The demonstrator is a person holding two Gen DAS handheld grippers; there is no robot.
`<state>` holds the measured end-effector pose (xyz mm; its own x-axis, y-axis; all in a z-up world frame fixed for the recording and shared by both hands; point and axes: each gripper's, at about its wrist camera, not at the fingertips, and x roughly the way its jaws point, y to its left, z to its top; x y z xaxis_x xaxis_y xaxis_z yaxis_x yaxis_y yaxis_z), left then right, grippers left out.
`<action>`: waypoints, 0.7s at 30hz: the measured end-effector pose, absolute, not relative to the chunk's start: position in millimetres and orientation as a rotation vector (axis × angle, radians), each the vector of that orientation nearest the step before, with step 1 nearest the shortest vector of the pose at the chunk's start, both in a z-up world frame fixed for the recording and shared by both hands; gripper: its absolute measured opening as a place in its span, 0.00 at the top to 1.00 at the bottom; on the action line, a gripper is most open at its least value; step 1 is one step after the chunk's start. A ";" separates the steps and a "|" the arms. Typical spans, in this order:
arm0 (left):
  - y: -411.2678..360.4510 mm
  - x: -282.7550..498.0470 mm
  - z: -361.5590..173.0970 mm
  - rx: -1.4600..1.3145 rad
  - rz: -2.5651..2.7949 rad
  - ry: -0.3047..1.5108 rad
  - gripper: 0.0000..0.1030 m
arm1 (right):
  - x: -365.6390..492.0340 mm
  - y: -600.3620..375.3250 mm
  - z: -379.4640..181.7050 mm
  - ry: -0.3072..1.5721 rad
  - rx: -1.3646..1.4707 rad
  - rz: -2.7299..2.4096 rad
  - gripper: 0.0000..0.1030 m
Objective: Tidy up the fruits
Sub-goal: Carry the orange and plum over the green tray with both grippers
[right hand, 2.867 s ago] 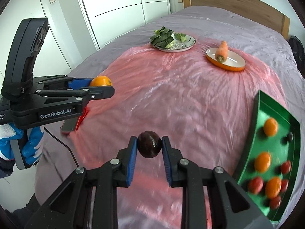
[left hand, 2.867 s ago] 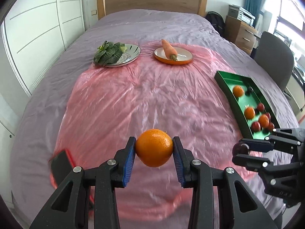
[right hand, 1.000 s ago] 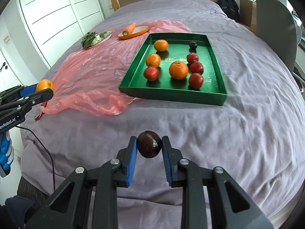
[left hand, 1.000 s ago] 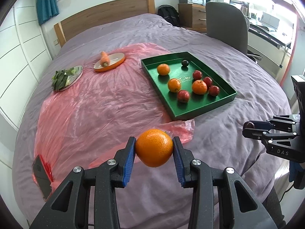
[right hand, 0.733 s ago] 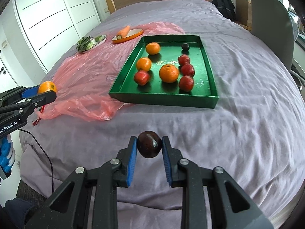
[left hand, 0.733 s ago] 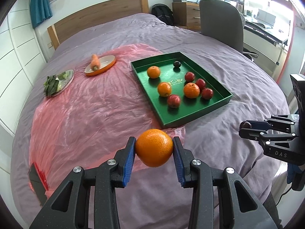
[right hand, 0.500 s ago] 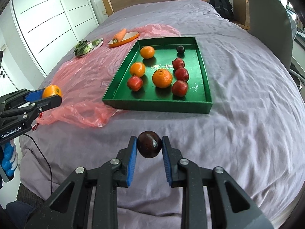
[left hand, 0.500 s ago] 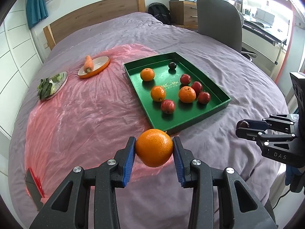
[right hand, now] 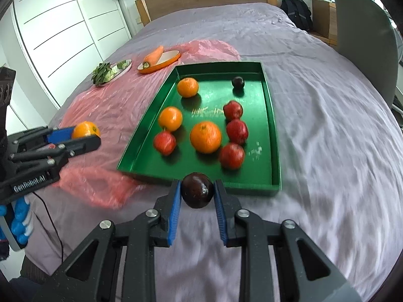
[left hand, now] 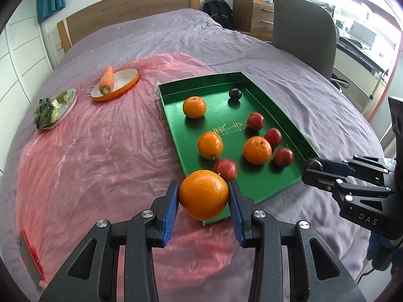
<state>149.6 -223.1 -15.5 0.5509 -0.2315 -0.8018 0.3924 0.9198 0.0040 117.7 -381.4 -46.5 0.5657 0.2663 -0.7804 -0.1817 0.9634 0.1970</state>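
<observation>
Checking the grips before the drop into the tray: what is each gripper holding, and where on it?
The left gripper clamps an orange by its sides; the right gripper clamps a dark plum by its sides.

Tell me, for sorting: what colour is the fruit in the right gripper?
Dark purple-maroon round fruit; right wrist view.

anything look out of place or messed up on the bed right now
Nothing spilled or damaged. The oddest thing is the carrot: it lies tilted across the rim of its orange plate, its tip overhanging. The pink plastic sheet is crumpled, and the green tray half overlaps it.
</observation>
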 end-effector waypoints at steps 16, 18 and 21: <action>-254.4 266.7 -45.8 0.123 -0.319 0.951 0.68 | 258.8 -390.6 -56.4 0.901 0.085 0.229 0.63; -257.3 274.5 -55.0 0.127 -0.317 0.964 0.68 | 271.9 -391.3 -64.4 0.910 0.093 0.225 0.63; -261.8 281.4 -65.0 0.131 -0.314 0.978 0.68 | 287.0 -391.6 -77.5 0.925 0.092 0.217 0.63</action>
<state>281.4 -261.8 -65.0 0.5178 -0.2019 -0.8314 0.3193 0.9472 -0.0311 287.0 -391.6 -77.5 0.5817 0.2252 -0.7816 -0.1466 0.9742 0.1716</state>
